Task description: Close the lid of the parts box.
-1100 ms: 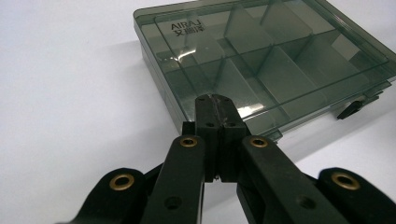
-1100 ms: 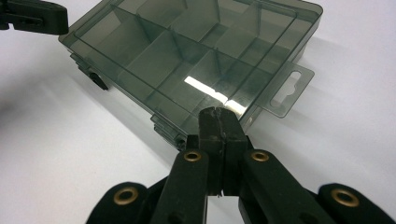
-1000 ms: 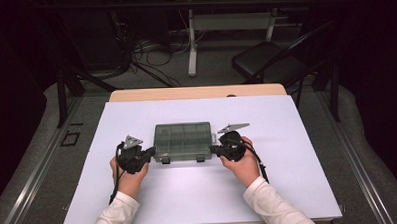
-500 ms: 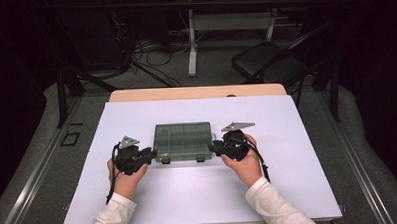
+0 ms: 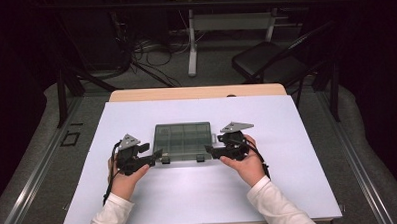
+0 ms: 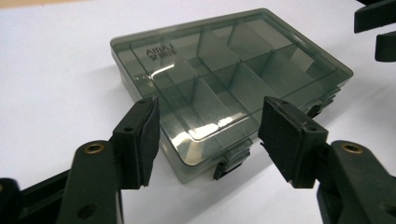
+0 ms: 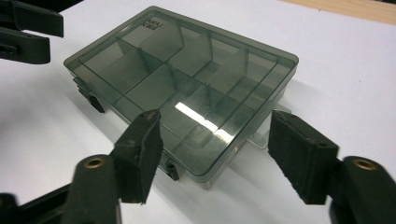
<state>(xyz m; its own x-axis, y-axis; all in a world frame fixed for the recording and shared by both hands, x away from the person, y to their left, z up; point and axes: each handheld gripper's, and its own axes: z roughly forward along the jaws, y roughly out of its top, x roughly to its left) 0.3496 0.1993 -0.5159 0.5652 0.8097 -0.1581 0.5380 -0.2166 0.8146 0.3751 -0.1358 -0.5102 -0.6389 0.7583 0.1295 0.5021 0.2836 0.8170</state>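
Both grippers' jaws just opened, flanking organizer box [image 5: 183,140].

White-topped table with one box on it
A wooden table [image 5: 136,94] is covered by a white sheet [image 5: 289,179], its far edge left bare; a smoky clear compartment box [image 5: 182,140], lid closed, is laid flat near the sheet's middle

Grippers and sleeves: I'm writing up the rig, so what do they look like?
Both the left gripper and the right gripper are black, each topped by a grey three-cornered plate and trailing a black cable. Up close, each has two flat black jaws with dark rubbery pads and brass-coloured rivets. The person wears white long sleeves.
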